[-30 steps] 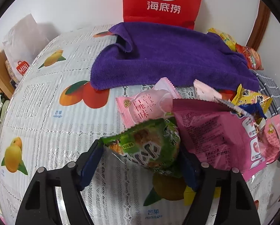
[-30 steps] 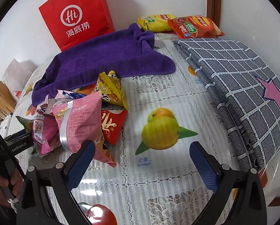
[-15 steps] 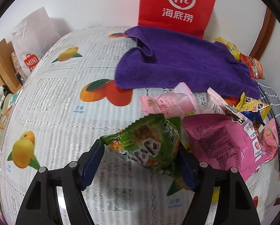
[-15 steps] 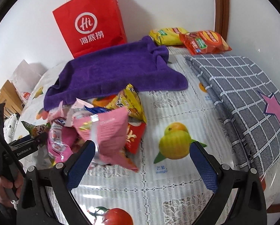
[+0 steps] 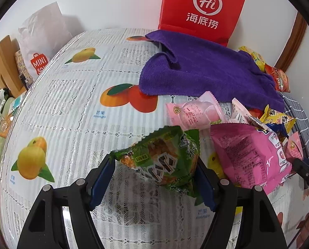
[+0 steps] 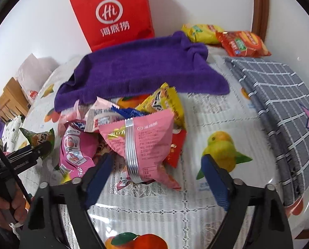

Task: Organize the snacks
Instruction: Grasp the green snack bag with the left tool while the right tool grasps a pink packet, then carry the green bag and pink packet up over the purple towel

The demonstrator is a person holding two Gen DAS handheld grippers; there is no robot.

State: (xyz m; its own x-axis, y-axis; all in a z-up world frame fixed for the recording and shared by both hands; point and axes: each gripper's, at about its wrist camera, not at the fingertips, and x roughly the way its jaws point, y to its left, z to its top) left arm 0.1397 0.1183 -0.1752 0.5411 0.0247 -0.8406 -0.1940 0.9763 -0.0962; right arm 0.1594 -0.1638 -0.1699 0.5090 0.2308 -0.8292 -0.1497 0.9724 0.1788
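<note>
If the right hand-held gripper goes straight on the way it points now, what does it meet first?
Most likely the pink snack bag with the silver seam: it lies between the open fingers of the right hand-held gripper, whose jaws have just been closing. Depth is unclear.

Left gripper (image 5: 154, 176) pitched steeply down, both blue pads (image 5: 101, 177) pressed on the sides of a green snack packet (image 5: 162, 159), packet clear of the table. In the right wrist view the same gripper shows at far left as a black frame, a hand (image 6: 4, 205) wrapped round its handle, packet at its tip. Right gripper (image 6: 156, 180) also tilted down, jaws have just been closing but stand wide apart; a pink packet (image 6: 142, 143) sits between the pads near the left pad (image 6: 98, 178), contact with either pad not clear
</note>
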